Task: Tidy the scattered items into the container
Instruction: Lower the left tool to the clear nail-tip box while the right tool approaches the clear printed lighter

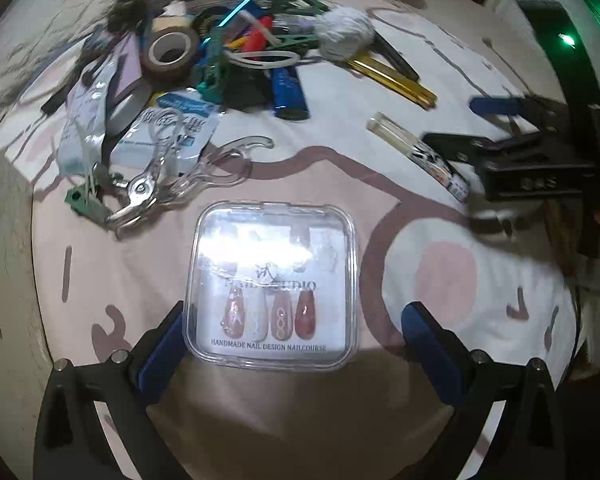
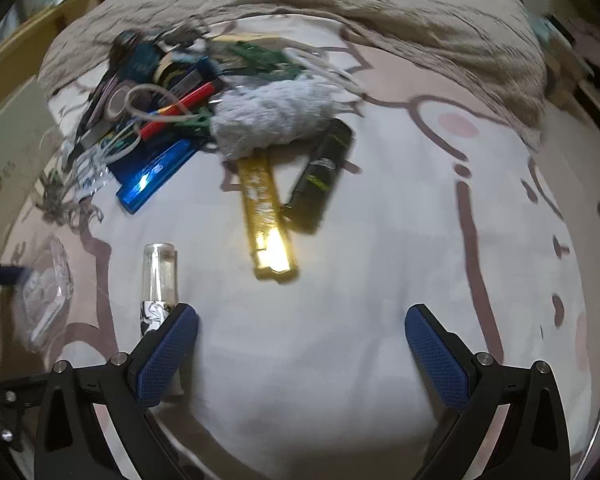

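We hold the left hand-held gripper (image 1: pixel 296 332) spread wide around the clear nail box (image 1: pixel 272 286) on the bed (image 1: pixel 440 240), the right hand-held gripper (image 2: pixel 302 334) wide and empty beside a clear tube (image 2: pixel 159 280).

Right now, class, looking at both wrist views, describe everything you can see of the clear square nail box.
The clear nail box is a square, transparent plastic case with rounded corners and a lid that looks shut. Glare whitens its upper half. Inside, a card shows four decorated nails above the words HANDMADE NAIL DESIGN NAILCOURSE. It lies flat on the patterned bed cover, between the open fingers of the left gripper, which are not visibly clamped on it. In the right wrist view it is a blurred shape at the left edge.
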Motion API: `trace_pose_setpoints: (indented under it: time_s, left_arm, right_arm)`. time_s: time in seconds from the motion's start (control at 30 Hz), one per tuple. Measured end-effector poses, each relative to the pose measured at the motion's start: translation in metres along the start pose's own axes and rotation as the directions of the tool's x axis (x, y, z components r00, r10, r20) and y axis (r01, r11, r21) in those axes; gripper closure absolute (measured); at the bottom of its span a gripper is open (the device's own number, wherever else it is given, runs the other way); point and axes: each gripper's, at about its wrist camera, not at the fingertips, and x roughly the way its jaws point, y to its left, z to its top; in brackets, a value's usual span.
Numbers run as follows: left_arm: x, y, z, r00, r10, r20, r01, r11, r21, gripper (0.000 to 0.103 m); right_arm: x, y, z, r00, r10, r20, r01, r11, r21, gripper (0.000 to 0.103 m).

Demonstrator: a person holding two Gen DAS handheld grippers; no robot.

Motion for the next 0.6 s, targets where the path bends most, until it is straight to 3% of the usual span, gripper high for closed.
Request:
trace_pose_setpoints:
  time_s: [0.1, 0.3, 0.5, 0.6]
  left_arm:
    - [0.002, -0.001, 0.000, 1.000, 0.003, 0.007, -0.003, 1.000, -0.028, 0.000]
    - [0.002, -0.006, -0.006, 0.998, 0.026, 0.065, -0.024, 0.999, -0.030, 0.000]
    - [0.004, 0.001, -0.004, 0.994, 0.033, 0.100, -0.030, 0.999, -0.023, 0.000]
    - [0.006, -0.002, -0.005, 0.992, 0.048, 0.116, -0.046, 0.999, -0.016, 0.000]
  right_arm:
    - [-0.007, -0.002, -0.003, 0.998, 0.064, 0.001, -0.064, 0.998, 0.012, 0.000]
    - [-0.024, 0.029, -0.012, 0.985, 0.174, 0.022, -0.168, 0.972, -0.162, 0.000]
    - [-0.010, 0.048, -0.024, 0.996, 0.088, -0.024, -0.091, 0.950, -0.300, 0.000]
    - [-0.008, 0.031, -0.016, 0.999, 0.042, -0.024, -0.047, 0.960, -0.277, 0.000]
